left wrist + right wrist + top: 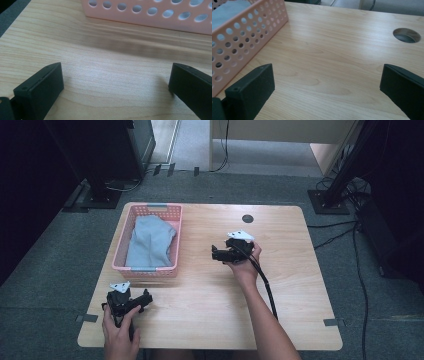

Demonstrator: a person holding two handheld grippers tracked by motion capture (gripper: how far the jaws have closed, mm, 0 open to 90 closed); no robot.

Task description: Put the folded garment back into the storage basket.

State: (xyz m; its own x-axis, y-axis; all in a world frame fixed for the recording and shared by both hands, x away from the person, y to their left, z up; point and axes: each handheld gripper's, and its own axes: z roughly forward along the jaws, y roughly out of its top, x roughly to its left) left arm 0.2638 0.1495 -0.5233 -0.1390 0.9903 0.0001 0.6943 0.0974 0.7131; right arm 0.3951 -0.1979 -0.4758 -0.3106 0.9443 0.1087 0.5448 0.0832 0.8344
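Left hand [119, 332]: enters from the table's near edge; grips the left gripper [145, 298] low over the near-left corner, jaws pointing toward the basket's near wall.
Left gripper state: released; jaws wide apart, bare wood between them in the left gripper view [116, 82].
Right hand [245, 262]: forearm reaches diagonally to mid-table; holds the right gripper [215, 252] with jaws aimed left at the basket's side wall.
Right gripper state: released; jaws spread, nothing between them in the right gripper view [327, 86].
Pink basket [172, 242]: well ahead of the left jaws, near the right jaws; holds a grey-blue cloth [150, 240].
Hidden: cloth's lower folds behind perforated walls; jaw roots cut off at frame bottom.
Open room: bare table [290, 285] right of and behind the right jaws; round cable hole [247, 218] beyond them.
Edges: the left gripper sits close to the table's near-left corner.
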